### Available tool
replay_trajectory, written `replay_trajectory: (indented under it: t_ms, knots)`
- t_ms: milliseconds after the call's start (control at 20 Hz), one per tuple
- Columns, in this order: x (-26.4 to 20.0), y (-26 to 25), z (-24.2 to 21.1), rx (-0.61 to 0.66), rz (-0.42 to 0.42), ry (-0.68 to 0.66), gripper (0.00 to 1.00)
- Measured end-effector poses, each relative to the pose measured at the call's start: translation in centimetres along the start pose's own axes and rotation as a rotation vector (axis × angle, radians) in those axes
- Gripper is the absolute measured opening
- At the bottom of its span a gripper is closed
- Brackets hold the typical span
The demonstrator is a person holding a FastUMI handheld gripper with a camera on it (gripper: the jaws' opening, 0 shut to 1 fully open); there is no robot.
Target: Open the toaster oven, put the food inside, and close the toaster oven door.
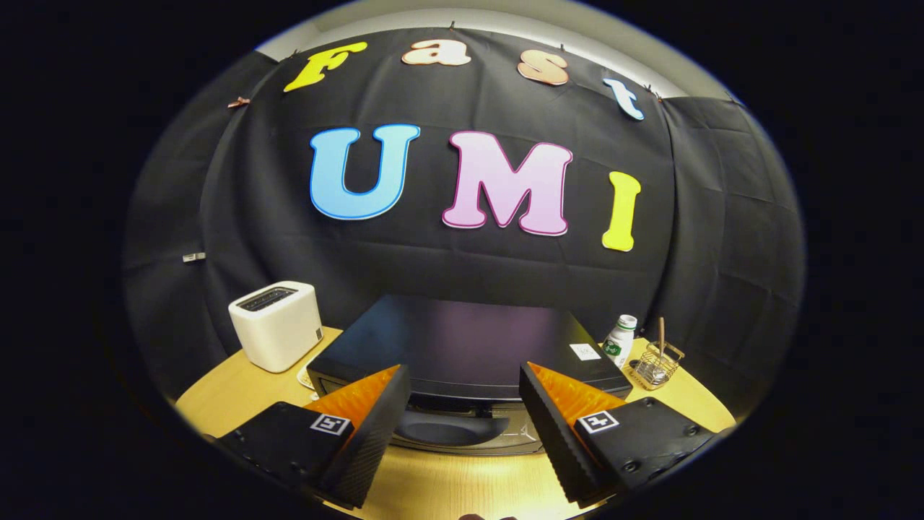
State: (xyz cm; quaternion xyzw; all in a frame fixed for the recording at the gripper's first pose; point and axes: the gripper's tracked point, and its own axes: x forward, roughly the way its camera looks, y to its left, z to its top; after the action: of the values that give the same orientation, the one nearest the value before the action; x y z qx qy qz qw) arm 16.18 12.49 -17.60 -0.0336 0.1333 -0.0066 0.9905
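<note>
Gripper view: gripper (463, 386) spread wide, nothing held, fingers touching nothing, hovering over the front of the toaster oven (469, 347). Oven is black, sits center on the round wooden counter (216, 404), w/ its flat top reaching away beyond the fingers. Betw. the fingers, low down, shows the oven's front w/ a dark curved handle (447, 427); door looks closed. Small white label (585, 352) on the oven top, right side. Far left of oven: white slot toaster (276, 325), standing apart from it. Far right: white bottle w/ green label (619, 339), and just beside it a small wire basket (655, 367) w/ a brown stick upright in it.
</note>
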Motion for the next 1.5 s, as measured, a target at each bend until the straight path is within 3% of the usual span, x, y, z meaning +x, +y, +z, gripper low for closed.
replay_trajectory:
  t_ms: [250, 350, 700, 1250, 1500]
  knots:
    - [1.8, 0.4, -3.5, -0.005, -0.011, 0.092, 0.98]
    - [1.5, 0.6, -2.9, -0.017, -0.007, 0.056, 0.99]
    - [0.2, 0.4, -4.8, 0.083, 0.005, 0.16, 0.99]
    - [-5.6, 0.9, -8.2, 0.023, 0.01, 0.184, 0.98]
    - [-8.3, 1.3, -12.4, -0.005, 0.004, 0.267, 0.98]
